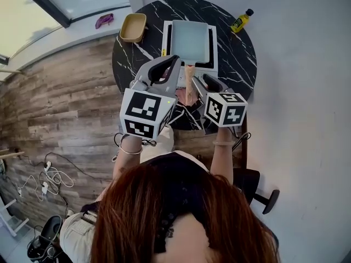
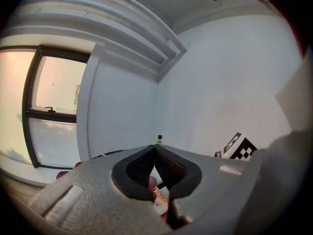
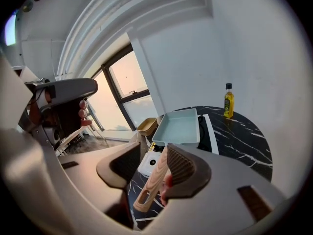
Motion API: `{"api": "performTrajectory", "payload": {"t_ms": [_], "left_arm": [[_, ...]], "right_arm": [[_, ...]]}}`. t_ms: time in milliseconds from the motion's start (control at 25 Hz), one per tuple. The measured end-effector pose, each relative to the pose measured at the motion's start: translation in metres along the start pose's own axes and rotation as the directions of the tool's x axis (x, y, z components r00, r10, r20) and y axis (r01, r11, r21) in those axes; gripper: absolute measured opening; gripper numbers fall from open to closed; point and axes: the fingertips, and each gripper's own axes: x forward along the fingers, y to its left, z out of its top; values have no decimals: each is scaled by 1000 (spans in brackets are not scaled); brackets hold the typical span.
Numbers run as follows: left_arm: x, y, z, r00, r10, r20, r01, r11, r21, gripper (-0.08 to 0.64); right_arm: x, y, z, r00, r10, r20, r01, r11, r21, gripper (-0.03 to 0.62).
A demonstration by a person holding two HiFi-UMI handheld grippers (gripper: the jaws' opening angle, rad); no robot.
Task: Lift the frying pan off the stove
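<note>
one frying pan on one stove, one bottle, one bowl.

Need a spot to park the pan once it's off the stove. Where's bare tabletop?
Widest bare marble: right of the stove, below the oil bottle, out to the table rim. Narrower strip left of the stove, below the wooden bowl. Near edge is crowded: left gripper, right gripper, pan handle.

Head view looks down; all 3 share the bottle.
</note>
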Motion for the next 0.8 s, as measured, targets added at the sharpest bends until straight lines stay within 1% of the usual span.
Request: {"api": "performTrajectory", "payload": {"t_ms": [200,360,600,800], "left_arm": [[15,10,-5,1000,-6,-10,6,1000,-8,14],[24,17,-5,1000,-8,-13,8,1000,-7,14],[37,19,-6,999,-25,-20,25,1000,-11,14],[48,18,-8,999,-20,-34,20,1000,-17,14]], "right_arm": [[18,-7,-8,999,24,-43,-22,999,43,200],[28,-12,-12,997,47,-65,-40,994,106,216],[36,-18,-24,992,95,-80,-74,971,227,235],[43,-23,-31,987,129,-100,-98,959,266,239]]}}
